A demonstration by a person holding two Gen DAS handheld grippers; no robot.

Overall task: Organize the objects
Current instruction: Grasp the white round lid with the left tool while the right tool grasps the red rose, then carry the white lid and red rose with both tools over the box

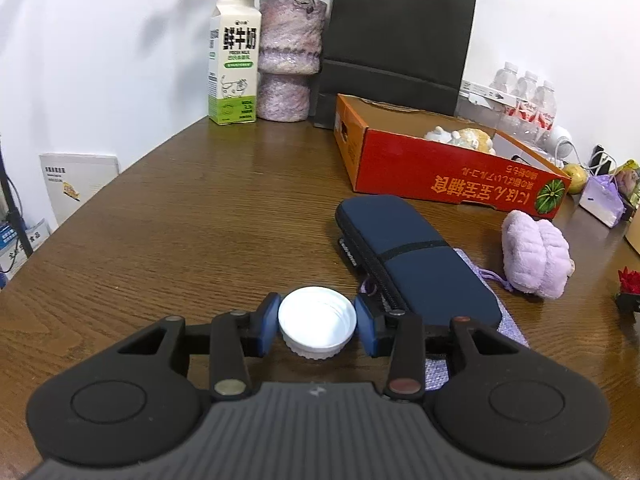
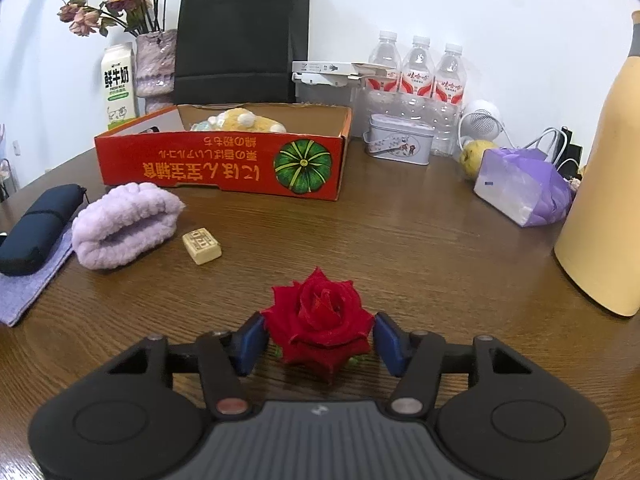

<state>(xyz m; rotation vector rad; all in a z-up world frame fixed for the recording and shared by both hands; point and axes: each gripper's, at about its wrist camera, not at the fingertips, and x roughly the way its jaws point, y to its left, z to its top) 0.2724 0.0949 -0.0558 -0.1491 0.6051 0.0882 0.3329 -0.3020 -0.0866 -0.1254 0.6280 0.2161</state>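
My left gripper (image 1: 317,325) is shut on a white screw cap (image 1: 317,320), open side up, held just above the wooden table (image 1: 200,220). My right gripper (image 2: 320,338) is open around a red rose head (image 2: 318,318) that rests on the table; both blue pads stand a little apart from its petals. The red cardboard box (image 2: 220,164) with plush toys (image 2: 240,120) inside lies farther back; it also shows in the left wrist view (image 1: 448,168).
A dark blue pouch (image 1: 412,256) on a lilac cloth (image 2: 28,284), a lilac plush roll (image 2: 124,224) and a mahjong tile (image 2: 202,245) lie ahead. Milk carton (image 1: 232,60), vase (image 1: 288,60), black bag (image 2: 240,36), water bottles (image 2: 416,68), tin (image 2: 400,140) stand behind; yellow bottle (image 2: 608,184) right.
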